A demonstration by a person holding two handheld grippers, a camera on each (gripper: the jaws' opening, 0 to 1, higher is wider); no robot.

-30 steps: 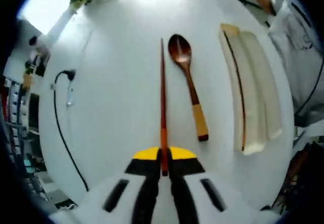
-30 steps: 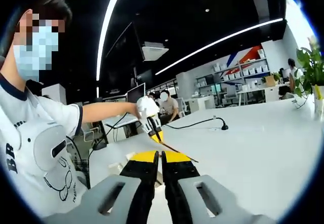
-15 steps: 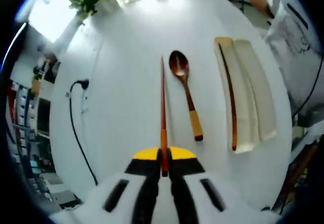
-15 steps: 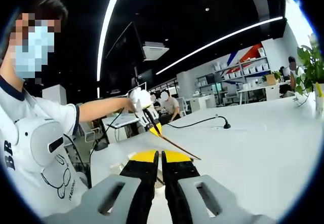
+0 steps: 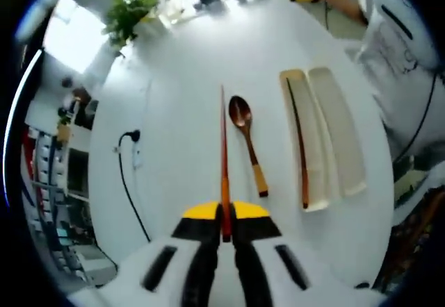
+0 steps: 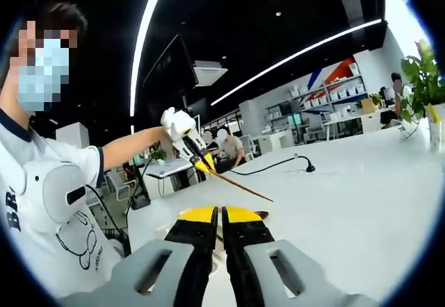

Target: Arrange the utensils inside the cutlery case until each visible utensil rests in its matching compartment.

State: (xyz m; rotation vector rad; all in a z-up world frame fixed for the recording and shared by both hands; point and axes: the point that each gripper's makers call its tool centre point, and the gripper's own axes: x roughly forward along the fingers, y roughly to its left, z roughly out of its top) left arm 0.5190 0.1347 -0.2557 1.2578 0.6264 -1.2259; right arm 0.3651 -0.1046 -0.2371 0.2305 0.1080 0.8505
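My left gripper (image 5: 224, 213) is shut on the orange end of a red-brown chopstick (image 5: 223, 147), held high above the white table. Below lie a dark wooden spoon (image 5: 247, 142) with a yellow handle tip and, to its right, the cream cutlery case (image 5: 337, 140) with two long compartments. A second chopstick (image 5: 297, 147) rests in the case's left compartment. In the right gripper view the left gripper (image 6: 197, 155) hangs in the air with the chopstick (image 6: 240, 187) slanting down. My right gripper (image 6: 221, 217) is shut on nothing, low over the table.
A black cable with a plug (image 5: 129, 164) lies left of the spoon. A potted plant (image 5: 129, 8) stands at the table's far side. The person's white shirt (image 6: 55, 210) is at the left of the right gripper view.
The left gripper has lifted higher with the chopstick, so the spoon and case look smaller and farther away. The right gripper has hardly moved.
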